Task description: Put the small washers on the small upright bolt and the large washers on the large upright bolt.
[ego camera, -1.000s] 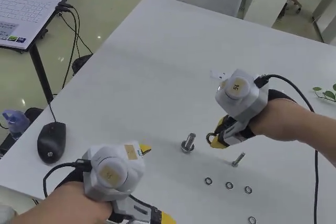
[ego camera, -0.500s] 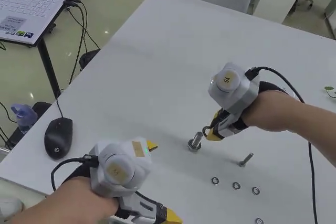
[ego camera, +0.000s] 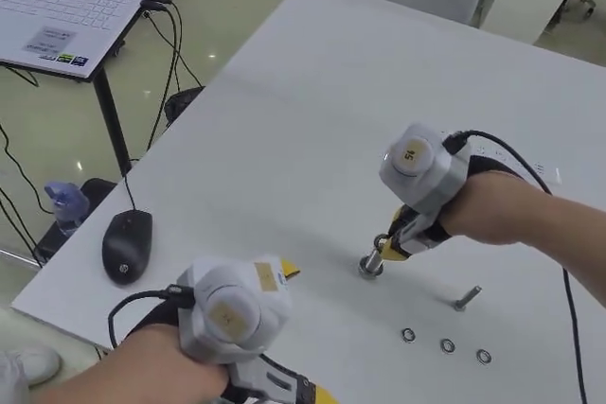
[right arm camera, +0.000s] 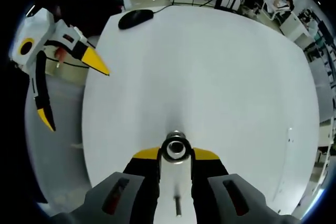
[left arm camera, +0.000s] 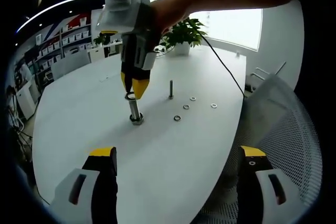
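Moved: right hand-held gripper (ego camera: 383,251), from beside the large bolt (ego camera: 370,266) to over it, jaws clamped on a washer (right arm camera: 175,148) at the bolt's tip. Left to right: mouse (ego camera: 127,245) near the desk (ego camera: 312,92) edge; left hand-held gripper (left arm camera: 177,156), jaws apart; small bolt (ego camera: 466,298), standing; three loose washers (ego camera: 446,345) in a row just before it. Open desk surface lies beyond the bolts.
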`<state>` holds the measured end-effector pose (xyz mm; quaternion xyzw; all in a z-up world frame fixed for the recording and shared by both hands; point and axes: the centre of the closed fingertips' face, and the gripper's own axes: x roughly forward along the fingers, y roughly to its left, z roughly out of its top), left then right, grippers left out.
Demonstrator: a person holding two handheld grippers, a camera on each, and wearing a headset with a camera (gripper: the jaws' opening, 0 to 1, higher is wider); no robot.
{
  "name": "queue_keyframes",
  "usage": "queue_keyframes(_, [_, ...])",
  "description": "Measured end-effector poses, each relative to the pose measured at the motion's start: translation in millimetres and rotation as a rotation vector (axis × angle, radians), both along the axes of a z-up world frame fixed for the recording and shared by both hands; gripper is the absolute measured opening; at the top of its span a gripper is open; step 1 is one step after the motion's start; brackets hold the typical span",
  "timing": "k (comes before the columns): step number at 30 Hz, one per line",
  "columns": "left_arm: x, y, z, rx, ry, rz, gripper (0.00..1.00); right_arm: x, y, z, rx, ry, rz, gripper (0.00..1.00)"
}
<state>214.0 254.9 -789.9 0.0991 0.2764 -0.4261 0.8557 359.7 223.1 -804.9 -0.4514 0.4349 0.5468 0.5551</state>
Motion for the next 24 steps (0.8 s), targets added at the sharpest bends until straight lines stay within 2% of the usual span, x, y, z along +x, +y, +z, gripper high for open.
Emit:
queue_keyframes(15, [4.2, 2.9, -2.0, -0.003, 0.01, 0.005, 0.95, 1.9, -0.3, -15.9, -0.035, 0.02, 0.015, 0.22])
queue_keyframes(24, [2.2, 1.8, -5.8, -0.004, 0.019, 0.006, 0.95, 0.9, 0.2, -28.2, -0.06, 0.024, 0.033, 0.22])
